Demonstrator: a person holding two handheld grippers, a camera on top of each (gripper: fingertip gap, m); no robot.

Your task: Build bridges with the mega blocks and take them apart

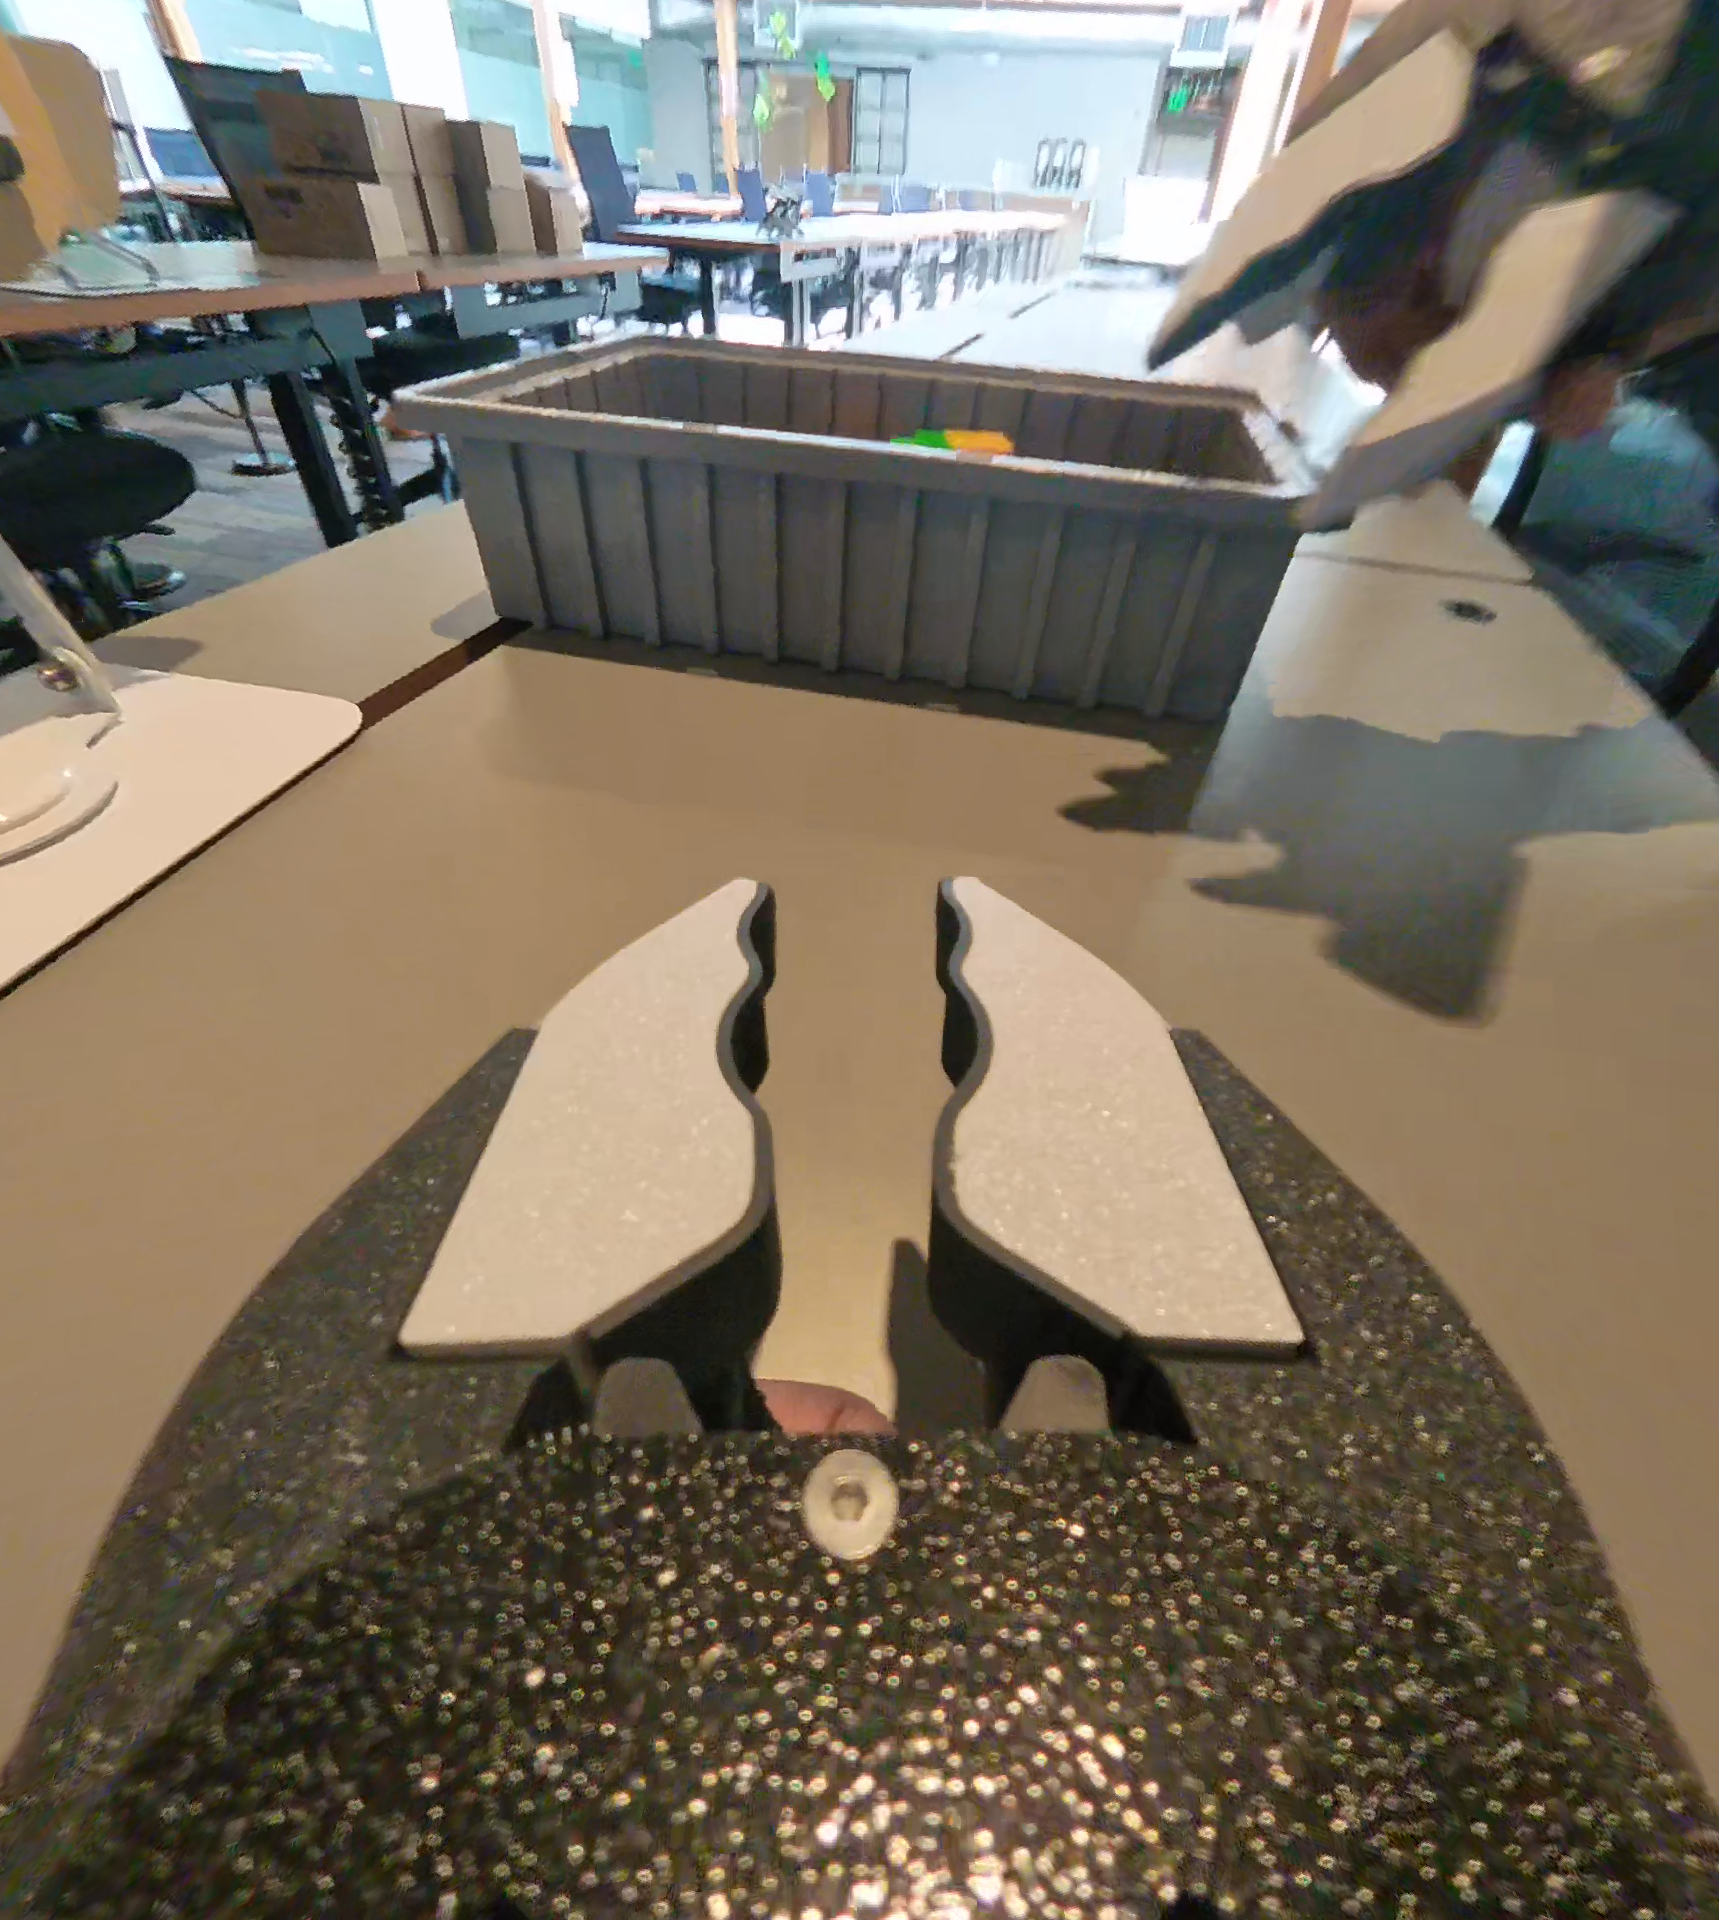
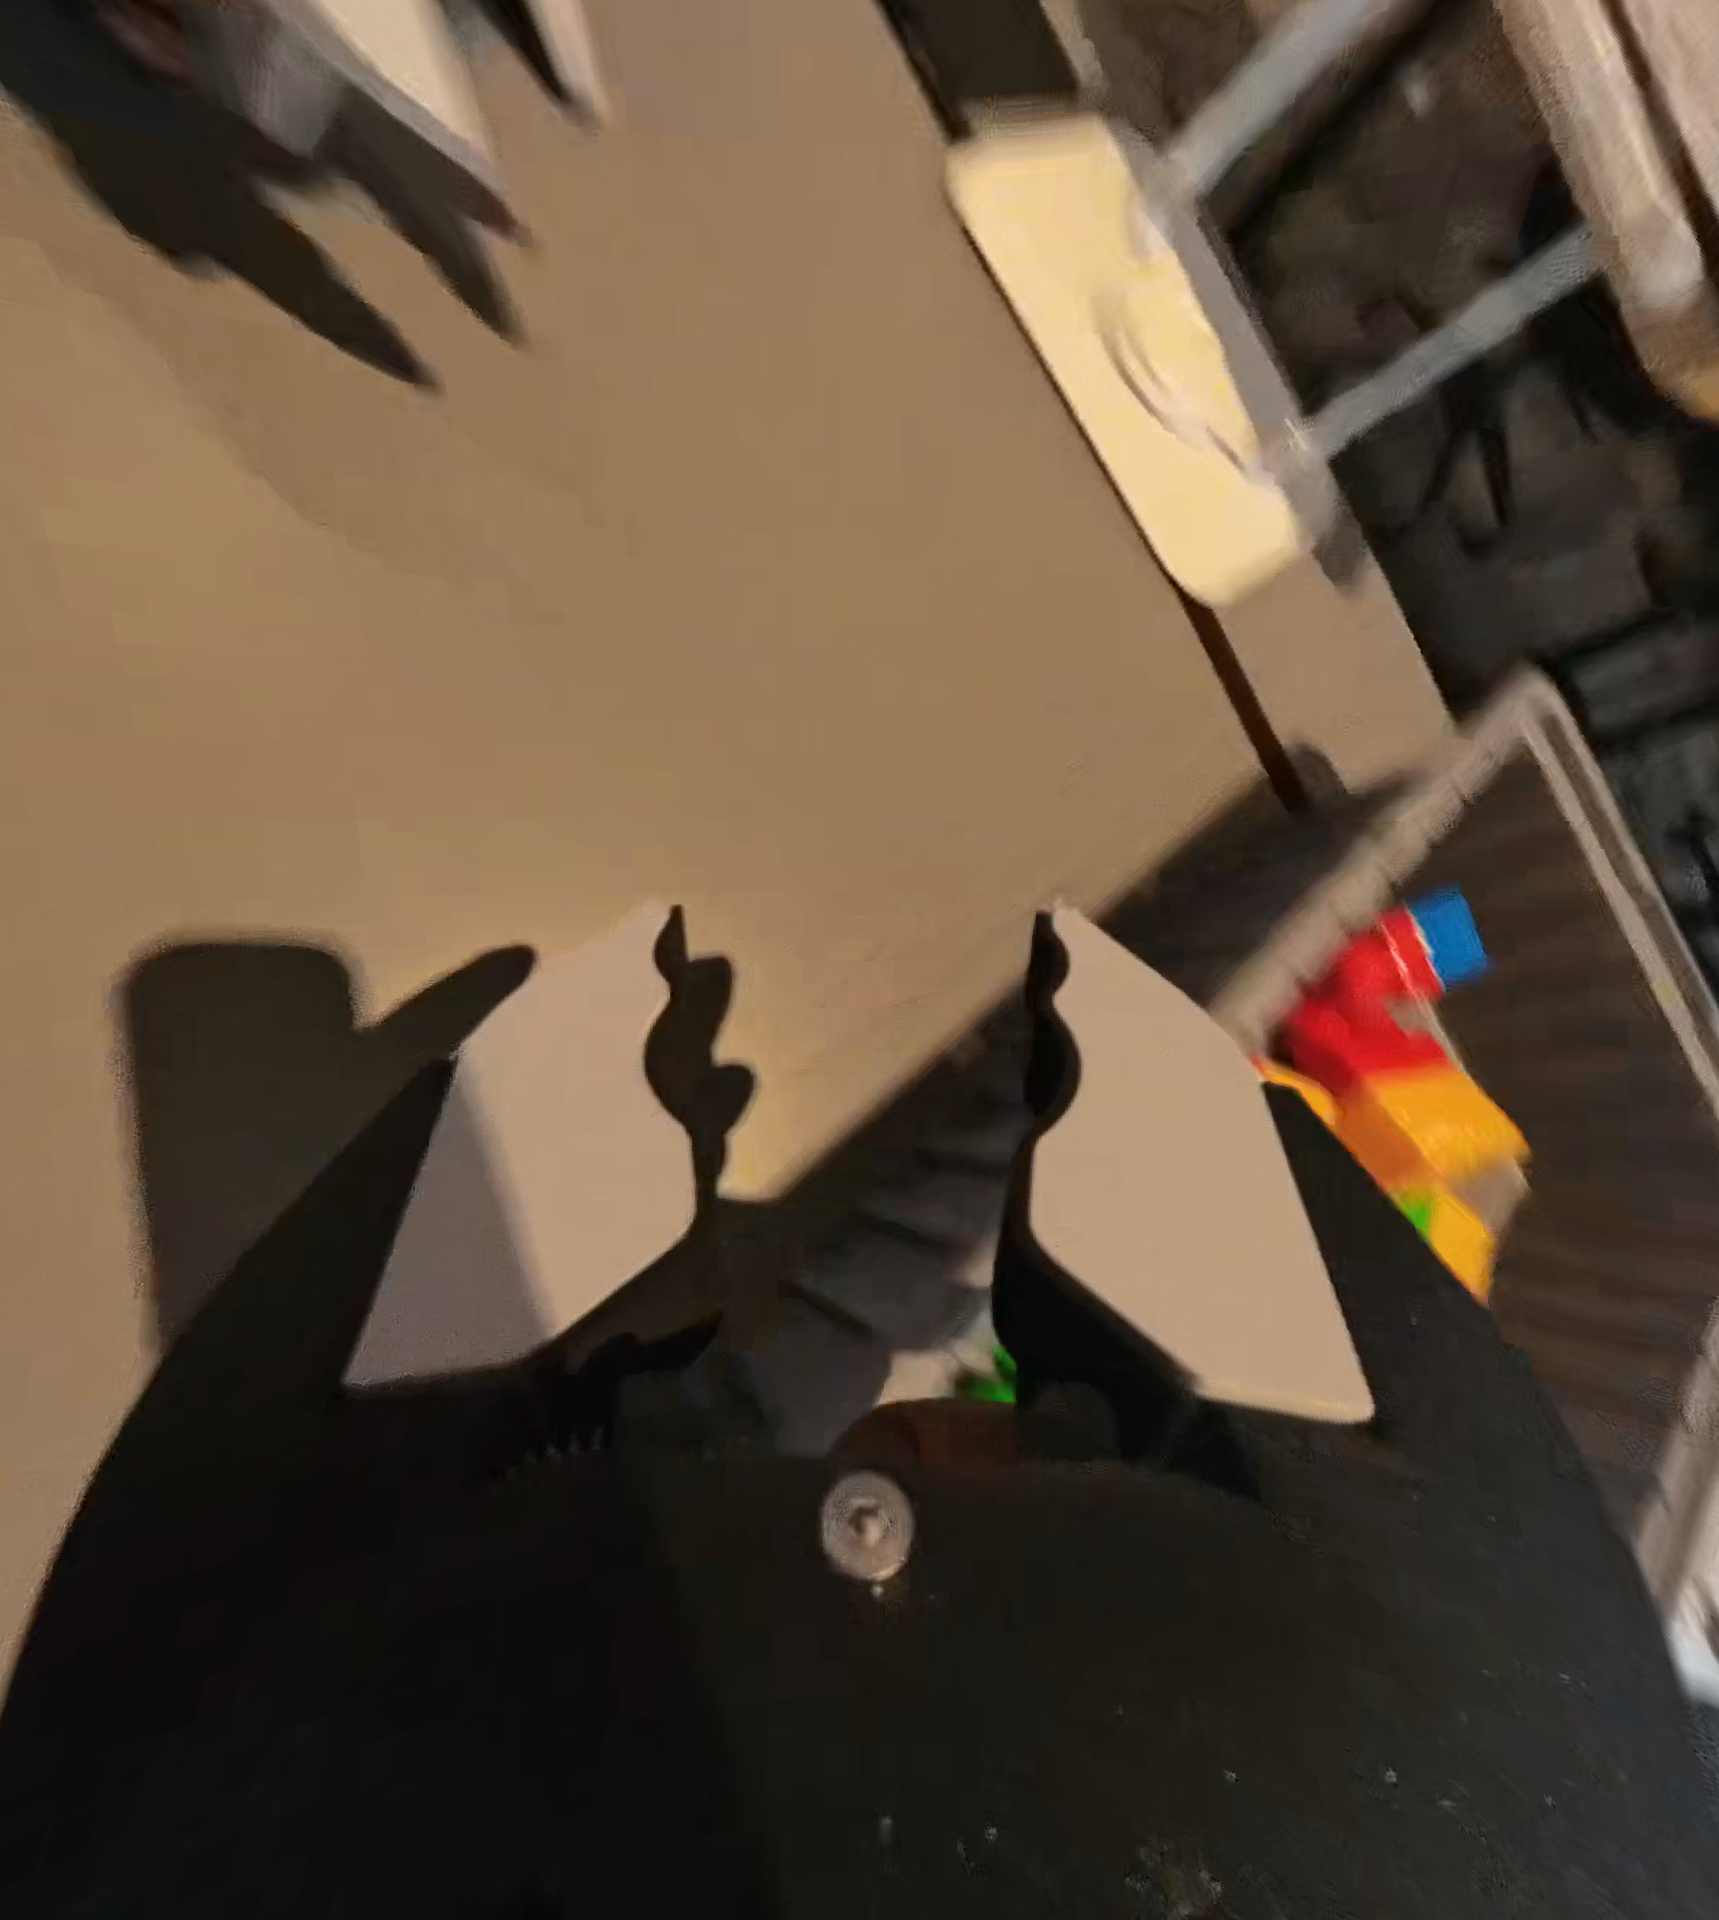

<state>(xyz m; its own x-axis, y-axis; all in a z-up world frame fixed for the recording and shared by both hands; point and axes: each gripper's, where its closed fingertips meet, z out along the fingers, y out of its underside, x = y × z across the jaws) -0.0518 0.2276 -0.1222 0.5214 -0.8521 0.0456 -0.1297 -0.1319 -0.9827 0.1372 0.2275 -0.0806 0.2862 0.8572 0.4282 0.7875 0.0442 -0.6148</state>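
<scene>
Both grippers spread and empty; mega blocks lie in the grey bin.

In the left wrist view the left gripper (image 1: 855,904) hovers low over the tan table (image 1: 419,935), its two fingers parted with only bare tabletop between them, pointing toward 12 o'clock at the ribbed grey bin (image 1: 865,561); a sliver of green and orange mega blocks (image 1: 954,442) peeks over the bin's far rim. The right gripper (image 1: 1250,405), blurred, hangs at 2 o'clock above the bin's right corner, fingers apart and holding nothing. A white stand base (image 1: 107,769) lies at 9 o'clock. In the blurred right wrist view, the right gripper (image 2: 860,925) is tilted over the bin's edge, with red, blue, orange and green blocks inside at 3 o'clock.
</scene>
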